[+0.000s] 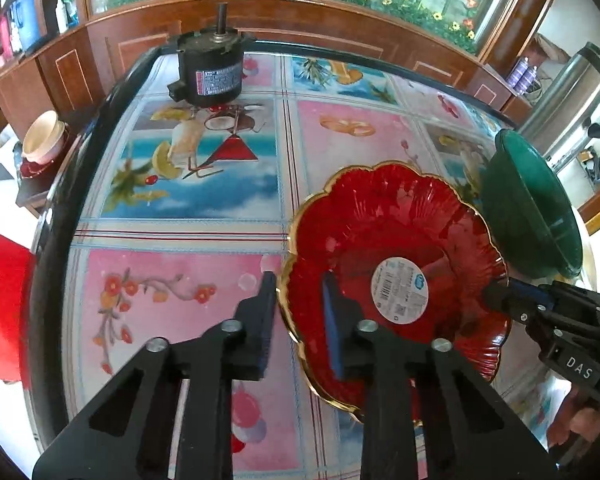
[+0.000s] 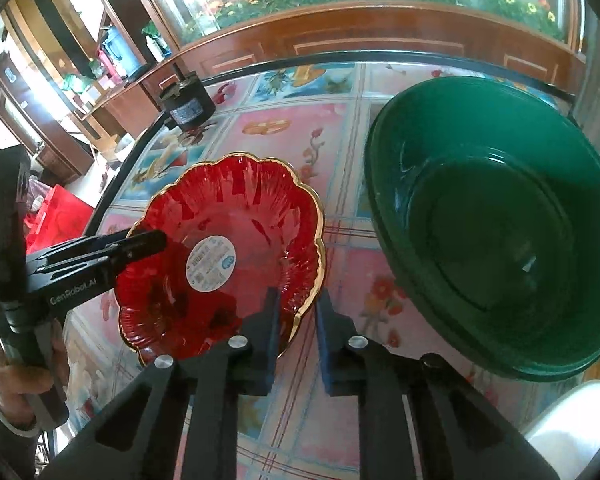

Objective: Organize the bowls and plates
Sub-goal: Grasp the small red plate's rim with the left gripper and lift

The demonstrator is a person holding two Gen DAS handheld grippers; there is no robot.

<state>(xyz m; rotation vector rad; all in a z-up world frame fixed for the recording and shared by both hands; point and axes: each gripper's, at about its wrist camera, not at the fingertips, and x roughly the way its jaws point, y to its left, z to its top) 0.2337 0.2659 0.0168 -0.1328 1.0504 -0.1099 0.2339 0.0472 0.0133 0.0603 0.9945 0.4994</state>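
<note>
A red glass plate (image 1: 400, 220) with a scalloped gold rim and a round white sticker lies on the flower-patterned tablecloth. My left gripper (image 1: 298, 282) is shut on its left rim, one finger outside and one inside the plate. My right gripper (image 2: 298, 296) is shut on the opposite rim of the same red plate (image 2: 240, 208). Each gripper shows in the other's view: the right gripper (image 1: 494, 298) at the plate's right edge, the left gripper (image 2: 156, 240) at its left edge. A dark green bowl (image 2: 500, 232) stands just right of the plate and looks tilted in the left wrist view (image 1: 532, 208).
A black electric motor (image 1: 210, 68) stands at the table's far left corner. The table's black edge (image 1: 52, 264) curves along the left. A cup on a red saucer (image 1: 44, 136) sits on a low stand beyond it. A steel flask (image 1: 572, 96) is far right. A white object (image 2: 572, 424) lies near right.
</note>
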